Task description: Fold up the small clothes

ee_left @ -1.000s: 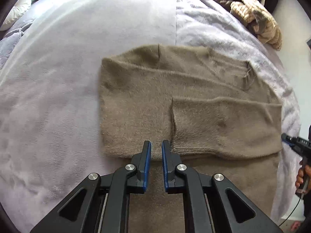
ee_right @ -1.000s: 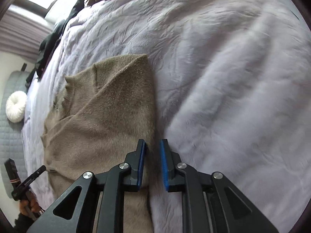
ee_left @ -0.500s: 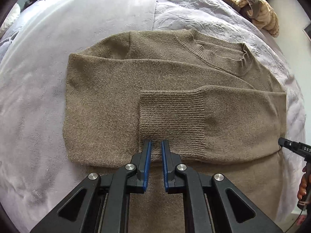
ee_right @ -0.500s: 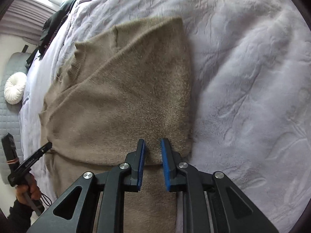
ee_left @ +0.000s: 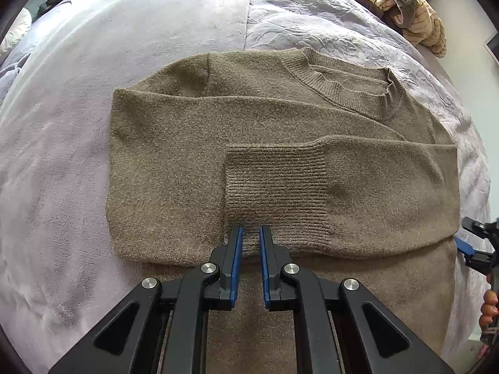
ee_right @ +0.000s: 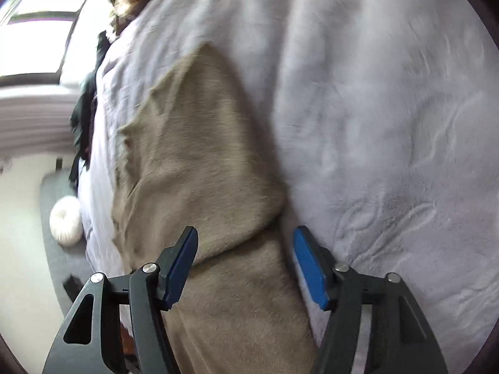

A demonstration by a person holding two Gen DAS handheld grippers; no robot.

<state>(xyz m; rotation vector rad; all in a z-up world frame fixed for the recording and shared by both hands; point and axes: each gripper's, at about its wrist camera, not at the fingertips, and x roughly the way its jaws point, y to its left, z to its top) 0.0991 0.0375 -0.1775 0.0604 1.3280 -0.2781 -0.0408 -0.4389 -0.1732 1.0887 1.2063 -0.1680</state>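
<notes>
While spread on the bed (ee_left: pixel 78 155), the brown sweater (ee_left: pixel 174 162) is half folded. The right hand-held gripper (ee_right: pixel 246 265) has just been opened, jaws apart over its edge; the left hand-held gripper (ee_left: pixel 249 243) is seen nearly closed at the ribbed cuff (ee_left: pixel 274 187), gripping nothing. Edges should be squared before release.

Nearly closed left tongs (ee_left: pixel 249 233) at the folded edge of a brown sweater (ee_left: pixel 193 143) on a lilac blanket (ee_left: pixel 62 143).
</notes>
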